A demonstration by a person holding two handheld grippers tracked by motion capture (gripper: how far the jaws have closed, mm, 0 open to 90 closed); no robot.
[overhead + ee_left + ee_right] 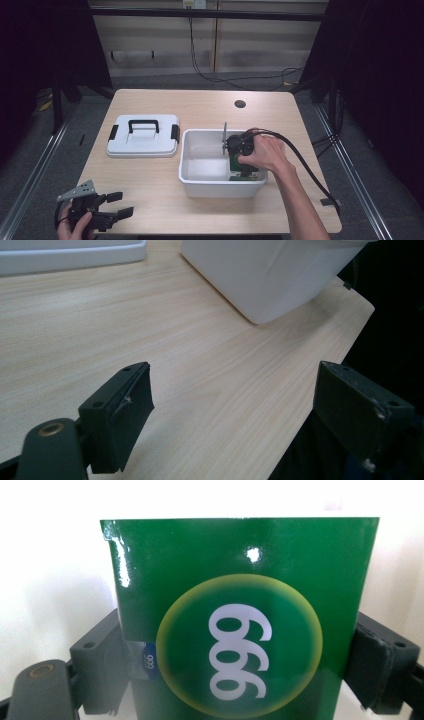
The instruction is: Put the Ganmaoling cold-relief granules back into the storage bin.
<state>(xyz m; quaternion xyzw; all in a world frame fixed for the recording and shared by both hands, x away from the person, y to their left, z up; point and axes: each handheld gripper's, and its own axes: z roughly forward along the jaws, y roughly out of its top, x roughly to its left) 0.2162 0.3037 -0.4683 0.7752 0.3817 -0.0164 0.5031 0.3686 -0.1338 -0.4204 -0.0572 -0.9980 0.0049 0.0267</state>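
Green box (pixel 240 615) sits clamped in the right tongs (pixel 243 161) inside the white bin (pixel 200 186); left tongs (pixel 235 420) gape empty

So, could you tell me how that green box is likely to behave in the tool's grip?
The green box looks glossy, with highlights on its face, so it may slip. Its flat sides and crisp edges suggest stiff card, which probably holds shape between the right tool's jaws. It is probably light, though that is a guess.
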